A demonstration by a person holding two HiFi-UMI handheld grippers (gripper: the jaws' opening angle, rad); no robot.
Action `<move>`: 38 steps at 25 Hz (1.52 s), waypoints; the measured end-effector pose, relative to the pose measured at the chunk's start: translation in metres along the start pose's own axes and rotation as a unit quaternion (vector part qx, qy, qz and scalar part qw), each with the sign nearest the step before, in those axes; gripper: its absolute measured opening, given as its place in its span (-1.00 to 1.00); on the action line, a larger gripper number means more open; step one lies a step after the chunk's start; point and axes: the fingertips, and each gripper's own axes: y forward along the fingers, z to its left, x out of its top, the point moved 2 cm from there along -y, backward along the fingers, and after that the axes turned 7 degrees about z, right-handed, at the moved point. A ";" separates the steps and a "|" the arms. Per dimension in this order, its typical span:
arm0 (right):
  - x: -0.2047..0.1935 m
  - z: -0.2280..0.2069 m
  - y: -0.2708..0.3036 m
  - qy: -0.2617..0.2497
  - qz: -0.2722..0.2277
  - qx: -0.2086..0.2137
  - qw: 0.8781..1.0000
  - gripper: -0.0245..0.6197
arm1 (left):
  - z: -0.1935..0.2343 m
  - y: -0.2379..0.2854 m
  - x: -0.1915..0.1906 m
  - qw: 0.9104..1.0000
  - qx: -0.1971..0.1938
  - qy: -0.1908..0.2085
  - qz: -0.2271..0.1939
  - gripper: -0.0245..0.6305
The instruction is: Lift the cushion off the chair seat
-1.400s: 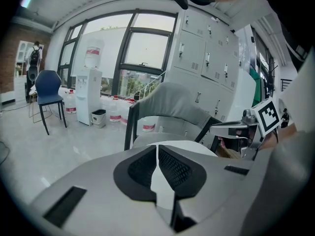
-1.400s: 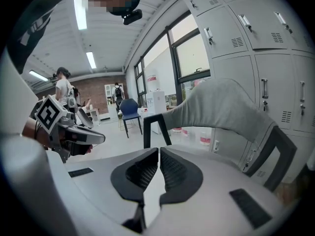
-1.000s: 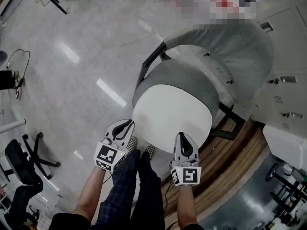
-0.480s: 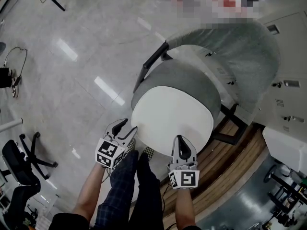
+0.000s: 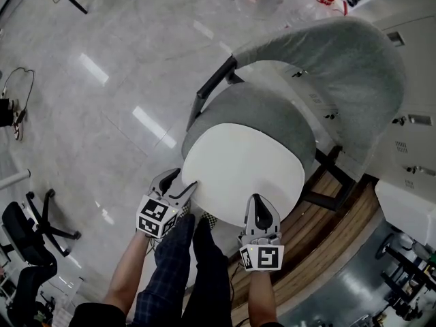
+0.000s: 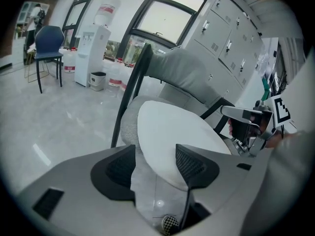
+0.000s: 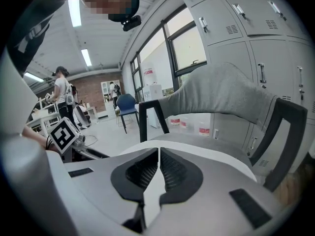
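A round white cushion [image 5: 242, 172] lies on the grey seat [image 5: 272, 111] of a chair with a grey backrest [image 5: 334, 53]. My left gripper [image 5: 180, 181] is at the cushion's front-left edge. Its jaws are opening, and in the left gripper view the cushion [image 6: 167, 132] has its rim between them, around my left gripper [image 6: 155, 163], without being squeezed. My right gripper [image 5: 259, 201] sits at the cushion's near edge with its jaws together. In the right gripper view my right gripper [image 7: 158, 151] shows only a thin slit, with the cushion [image 7: 205, 150] beyond it.
The person's legs [image 5: 191, 264] stand just in front of the chair. Grey lockers [image 5: 409, 142] line the right side, above a wooden floor strip [image 5: 327, 244]. A black office chair [image 5: 30, 234] stands at the lower left. Shiny floor stretches to the left.
The left gripper's jaws have gone from shut to wide apart, and it has come down onto the cushion's edge. The right gripper has sunk slightly, still shut.
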 end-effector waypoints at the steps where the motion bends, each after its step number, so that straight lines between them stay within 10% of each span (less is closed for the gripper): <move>1: 0.001 -0.001 0.001 0.005 -0.003 -0.002 1.000 -0.82 | 0.000 0.002 0.000 1.000 -0.002 0.001 0.000 -0.18; 23: -0.007 -0.018 0.005 -0.003 -0.009 -0.005 1.000 -0.82 | -0.005 0.026 -0.007 1.000 -0.006 -0.025 -0.009 -0.16; 38: 0.001 -0.015 -0.015 -0.002 -0.014 -0.009 1.000 -0.82 | -0.020 0.010 0.005 1.000 -0.003 0.002 -0.025 -0.75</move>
